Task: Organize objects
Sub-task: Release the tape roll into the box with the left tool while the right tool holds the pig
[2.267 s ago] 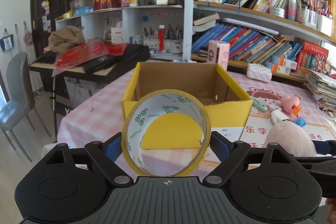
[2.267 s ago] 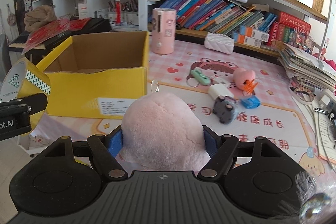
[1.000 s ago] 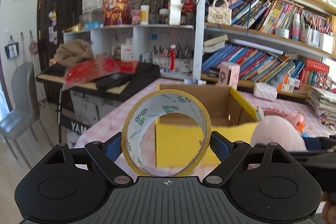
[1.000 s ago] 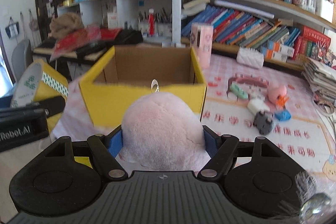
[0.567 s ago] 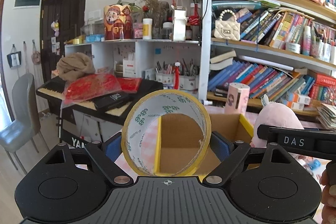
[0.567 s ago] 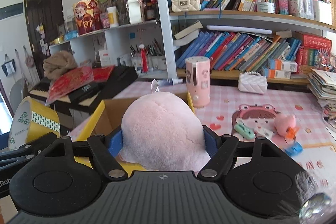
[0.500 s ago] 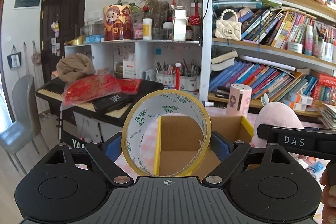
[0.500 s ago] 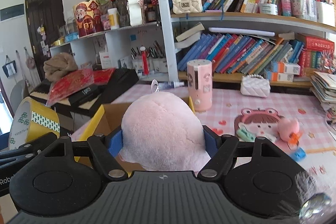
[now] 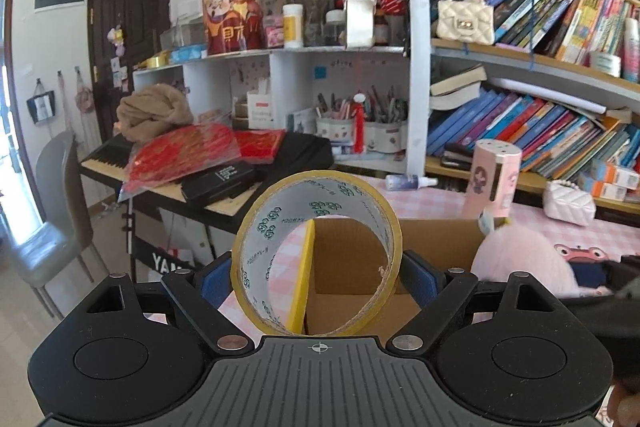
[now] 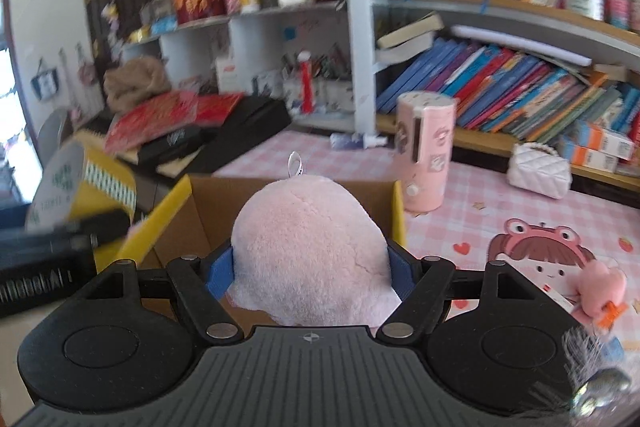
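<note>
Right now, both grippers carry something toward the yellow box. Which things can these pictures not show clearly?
- Box floor: in the left wrist view, the tape roll and left gripper cover most of the yellow box; in the right wrist view, the pink plush hides it.
- Plush shape: only its back shows.
- Right wrist view: shelves are motion-blurred.
- Right gripper: pads sunk in fur.

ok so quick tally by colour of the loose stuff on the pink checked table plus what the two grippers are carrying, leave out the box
pink: 3 (plush in right gripper, tall cylinder, small toy)
yellow: 1 (tape roll in left gripper)
white: 2 (quilted pouch, spray bottle)
total: 6
</note>
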A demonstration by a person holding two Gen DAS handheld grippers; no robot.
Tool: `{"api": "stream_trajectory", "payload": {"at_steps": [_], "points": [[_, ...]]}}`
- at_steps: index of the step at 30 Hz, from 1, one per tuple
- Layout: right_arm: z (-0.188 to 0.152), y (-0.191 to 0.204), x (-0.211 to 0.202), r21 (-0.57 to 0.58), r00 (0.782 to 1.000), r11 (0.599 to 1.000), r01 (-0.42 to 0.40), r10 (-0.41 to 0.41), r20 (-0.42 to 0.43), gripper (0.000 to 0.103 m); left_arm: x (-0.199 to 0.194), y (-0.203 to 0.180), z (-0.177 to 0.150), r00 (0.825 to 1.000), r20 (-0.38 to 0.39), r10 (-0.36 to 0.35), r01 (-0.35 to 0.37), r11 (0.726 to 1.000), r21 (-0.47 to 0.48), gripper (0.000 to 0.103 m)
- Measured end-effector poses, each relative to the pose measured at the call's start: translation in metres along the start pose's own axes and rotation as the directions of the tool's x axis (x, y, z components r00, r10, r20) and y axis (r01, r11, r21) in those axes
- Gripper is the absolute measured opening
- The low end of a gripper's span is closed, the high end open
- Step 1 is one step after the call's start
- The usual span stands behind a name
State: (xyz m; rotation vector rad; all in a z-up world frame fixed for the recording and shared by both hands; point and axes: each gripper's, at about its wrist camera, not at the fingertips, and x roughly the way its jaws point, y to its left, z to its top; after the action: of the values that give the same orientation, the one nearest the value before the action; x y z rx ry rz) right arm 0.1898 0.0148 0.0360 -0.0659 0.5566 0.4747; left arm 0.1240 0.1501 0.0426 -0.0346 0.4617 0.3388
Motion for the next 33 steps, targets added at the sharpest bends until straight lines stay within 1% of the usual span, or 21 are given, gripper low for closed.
{"api": "stream_trajectory", "payload": {"at_steps": [3, 8, 12, 15, 20, 27, 31, 33], "points": [[-0.006, 0.002, 0.017, -0.074, 0.999, 0.997, -0.007, 0.004, -0.045, 0.073, 0.011, -0.006, -0.001, 1.000, -0.027, 0.010, -0.010, 1.000, 0.009, 0.087], [-0.015, 0.003, 0.039, -0.174, 0.992, 0.984, -0.047, 0.025, -0.125, 0.073, 0.027, -0.016, -0.003, 0.998, -0.070, 0.005, -0.004, 1.000, 0.014, 0.088], [-0.020, 0.001, 0.047, -0.220, 0.984, 0.972, -0.086, 0.048, -0.173, 0.073, 0.039, -0.025, -0.004, 0.995, -0.098, -0.013, 0.016, 1.000, 0.023, 0.088], [-0.024, 0.002, 0.049, -0.277, 0.981, 0.955, -0.109, 0.058, -0.187, 0.073, 0.049, -0.031, -0.006, 0.991, -0.130, -0.021, 0.024, 0.999, 0.027, 0.088], [-0.025, -0.004, 0.055, -0.327, 0.976, 0.934, -0.143, 0.077, -0.204, 0.073, 0.061, -0.042, -0.011, 0.985, -0.172, -0.027, 0.036, 0.998, 0.054, 0.088], [-0.023, -0.013, 0.058, -0.354, 0.969, 0.916, -0.189, 0.117, -0.215, 0.074, 0.075, -0.056, -0.017, 0.973, -0.227, -0.031, 0.055, 0.993, 0.102, 0.088], [-0.022, -0.013, 0.059, -0.358, 0.967, 0.912, -0.201, 0.125, -0.224, 0.074, 0.083, -0.061, -0.021, 0.963, -0.268, -0.023, 0.057, 0.991, 0.118, 0.088], [-0.022, -0.013, 0.059, -0.358, 0.967, 0.912, -0.201, 0.125, -0.223, 0.074, 0.084, -0.062, -0.021, 0.962, -0.274, -0.021, 0.058, 0.990, 0.126, 0.088]]}}
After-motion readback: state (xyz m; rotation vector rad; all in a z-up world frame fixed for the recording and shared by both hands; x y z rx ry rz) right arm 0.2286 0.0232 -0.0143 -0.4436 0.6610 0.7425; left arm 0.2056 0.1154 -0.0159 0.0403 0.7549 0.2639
